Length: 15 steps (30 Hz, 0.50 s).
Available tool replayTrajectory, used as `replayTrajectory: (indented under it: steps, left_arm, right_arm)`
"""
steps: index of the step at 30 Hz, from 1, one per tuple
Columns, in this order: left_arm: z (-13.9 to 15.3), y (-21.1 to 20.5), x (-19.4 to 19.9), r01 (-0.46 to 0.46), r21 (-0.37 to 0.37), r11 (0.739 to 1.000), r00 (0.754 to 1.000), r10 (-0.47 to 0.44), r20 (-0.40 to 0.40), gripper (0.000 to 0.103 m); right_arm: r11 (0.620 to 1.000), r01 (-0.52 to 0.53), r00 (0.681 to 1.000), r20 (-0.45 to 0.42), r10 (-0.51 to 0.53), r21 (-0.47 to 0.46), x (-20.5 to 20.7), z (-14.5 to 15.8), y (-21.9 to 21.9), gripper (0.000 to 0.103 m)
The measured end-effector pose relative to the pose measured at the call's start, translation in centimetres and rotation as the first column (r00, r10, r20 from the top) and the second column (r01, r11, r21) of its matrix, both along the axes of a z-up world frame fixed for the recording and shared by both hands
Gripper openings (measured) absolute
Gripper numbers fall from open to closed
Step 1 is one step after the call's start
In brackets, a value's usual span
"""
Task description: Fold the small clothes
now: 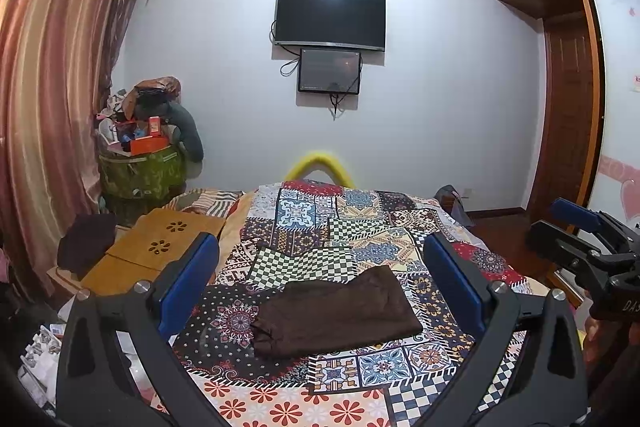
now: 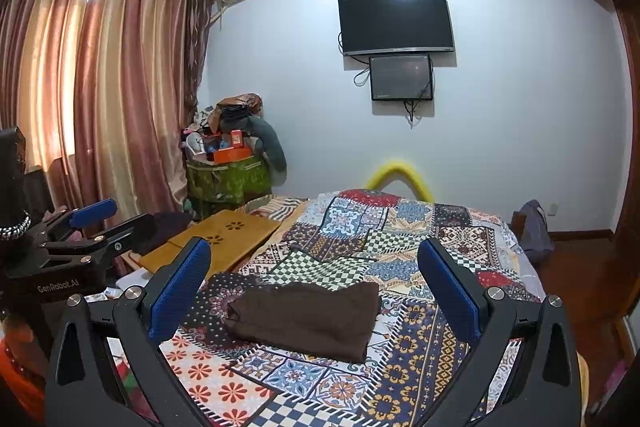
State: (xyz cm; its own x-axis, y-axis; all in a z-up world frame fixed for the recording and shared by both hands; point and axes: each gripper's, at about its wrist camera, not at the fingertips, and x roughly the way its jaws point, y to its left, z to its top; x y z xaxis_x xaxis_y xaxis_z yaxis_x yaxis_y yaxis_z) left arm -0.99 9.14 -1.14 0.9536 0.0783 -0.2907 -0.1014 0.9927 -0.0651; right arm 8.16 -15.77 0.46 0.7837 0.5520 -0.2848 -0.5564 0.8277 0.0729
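A dark brown, folded fabric garment lies flat on the patchwork-print bedspread, near the bed's front edge. Both tools hang above it, the left tool and the right tool each spread wide and grasping nothing. The piece looks folded already, though its layers are hard to count. To finish well, pinch one short edge with both tools and lay it over squarely. Only the right wrist view shows the curtained window; only the left shows the wooden wardrobe door.
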Motion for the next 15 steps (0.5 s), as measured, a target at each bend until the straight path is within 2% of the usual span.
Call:
replayTrajectory:
  steps: [15]
  left_arm:
    - [-0.28,0.66,0.16,0.021,-0.036,0.999,1.0,-0.022,-0.02,0.103]
  right_arm:
    - [1.0,-0.007,1.0,-0.011,0.007,-0.002,0.03,-0.06,0.38,0.103]
